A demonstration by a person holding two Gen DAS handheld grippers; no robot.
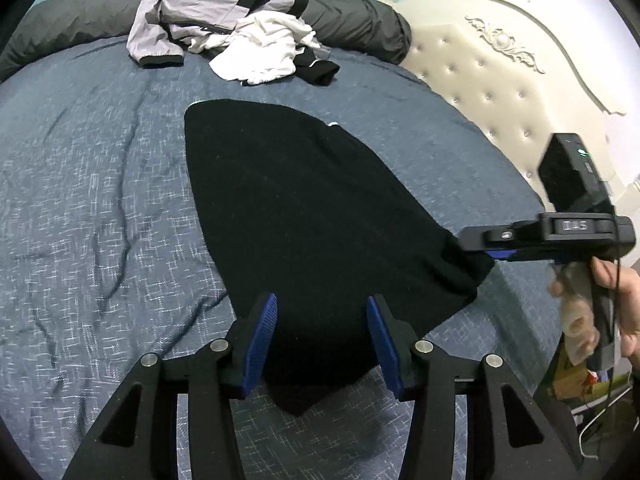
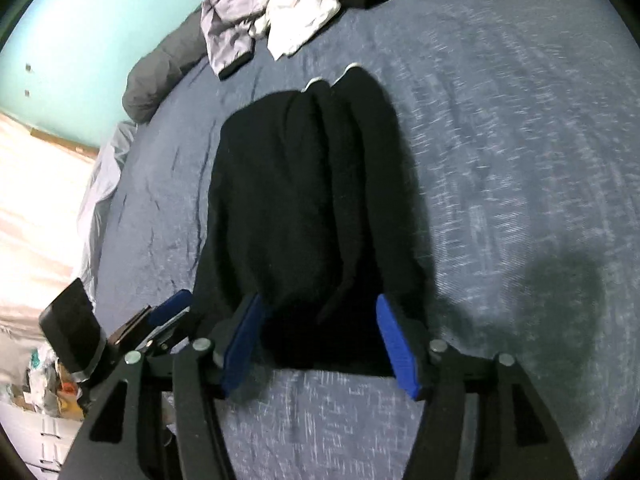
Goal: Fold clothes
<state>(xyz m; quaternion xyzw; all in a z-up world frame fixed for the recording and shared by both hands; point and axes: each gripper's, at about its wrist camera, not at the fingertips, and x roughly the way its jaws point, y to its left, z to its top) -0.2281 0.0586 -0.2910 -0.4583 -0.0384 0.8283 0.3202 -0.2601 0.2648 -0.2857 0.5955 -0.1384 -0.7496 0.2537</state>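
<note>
A black garment [image 1: 300, 208] lies folded into a long strip on the blue bedsheet [image 1: 100, 200], with white trim at its far end. My left gripper [image 1: 323, 300] hovers over its near end, jaws open, black fabric showing between the blue pads. In the right wrist view the same garment [image 2: 304, 200] runs away from my right gripper [image 2: 319, 300], also open over the near edge. The right gripper [image 1: 496, 254] shows side-on at the garment's right corner. The left gripper [image 2: 172, 308] is at the lower left of the right wrist view.
A heap of clothes lies at the far side: a lilac-grey jacket [image 1: 192, 12], a white garment [image 1: 264, 52] and a black piece [image 1: 320, 70]. A rolled grey duvet [image 1: 360, 20] runs behind it. A cream tufted headboard [image 1: 500, 60] stands at right. A person's hand [image 1: 628, 300] holds the right gripper.
</note>
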